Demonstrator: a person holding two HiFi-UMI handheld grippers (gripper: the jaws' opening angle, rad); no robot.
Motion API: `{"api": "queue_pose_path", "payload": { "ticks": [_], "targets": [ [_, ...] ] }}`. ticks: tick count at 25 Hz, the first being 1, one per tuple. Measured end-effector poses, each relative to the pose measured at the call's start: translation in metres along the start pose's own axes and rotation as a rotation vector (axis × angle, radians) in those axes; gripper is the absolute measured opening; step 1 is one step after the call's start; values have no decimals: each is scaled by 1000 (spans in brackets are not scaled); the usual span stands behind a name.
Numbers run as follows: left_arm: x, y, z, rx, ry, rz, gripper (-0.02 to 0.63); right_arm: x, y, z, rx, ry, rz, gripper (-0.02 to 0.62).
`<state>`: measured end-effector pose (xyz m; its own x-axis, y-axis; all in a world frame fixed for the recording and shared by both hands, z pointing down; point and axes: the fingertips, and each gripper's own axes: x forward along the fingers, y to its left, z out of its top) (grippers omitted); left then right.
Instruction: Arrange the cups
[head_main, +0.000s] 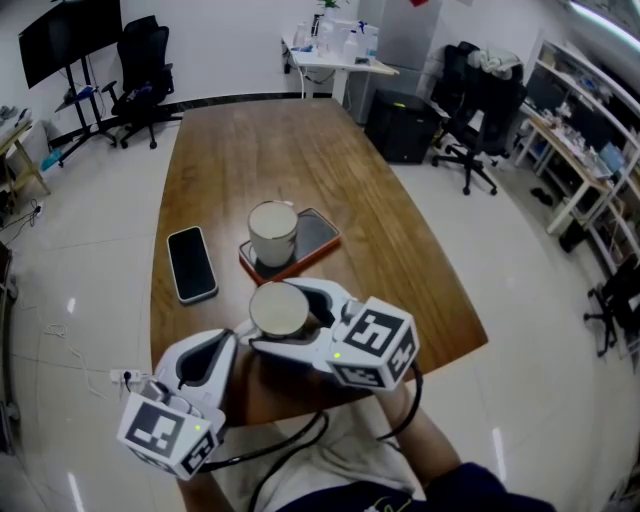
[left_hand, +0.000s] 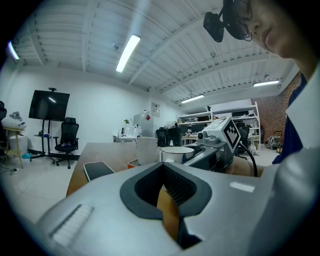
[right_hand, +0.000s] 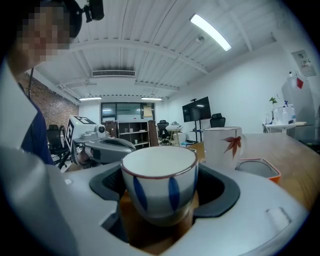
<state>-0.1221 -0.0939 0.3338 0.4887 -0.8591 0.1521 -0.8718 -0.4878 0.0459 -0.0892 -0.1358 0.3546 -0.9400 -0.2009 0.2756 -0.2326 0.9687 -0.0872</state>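
Note:
A low white cup with blue stripes (head_main: 278, 306) (right_hand: 159, 185) stands on the wooden table (head_main: 280, 150) near its front edge. My right gripper (head_main: 268, 322) (right_hand: 160, 202) surrounds it, with its jaws open and a dark gap showing on each side of the cup. Behind it a taller white cup with a red leaf (head_main: 272, 232) (right_hand: 223, 145) stands on an orange-cased device (head_main: 318, 238). My left gripper (head_main: 205, 352) (left_hand: 165, 200) hovers at the front left edge, shut and empty. The left gripper view also shows the striped cup (left_hand: 175, 152) inside the right gripper.
A black phone (head_main: 191, 263) (left_hand: 97, 170) lies left of the cups. The table's front edge runs just under both grippers. Office chairs (head_main: 140, 70), a desk (head_main: 335, 55) and shelves (head_main: 590, 150) stand around the table on the floor.

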Motion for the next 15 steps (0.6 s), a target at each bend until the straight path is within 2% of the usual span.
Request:
{"api": "queue_pose_path", "payload": {
  "ticks": [12,15],
  "targets": [
    [1,-2,1,6,-4,2,3,-26,-12,7,2,-94,-73,391],
    [0,-2,1,11,-7,2,3,-39,-26,6,41,-113,-98,391]
  ]
}}
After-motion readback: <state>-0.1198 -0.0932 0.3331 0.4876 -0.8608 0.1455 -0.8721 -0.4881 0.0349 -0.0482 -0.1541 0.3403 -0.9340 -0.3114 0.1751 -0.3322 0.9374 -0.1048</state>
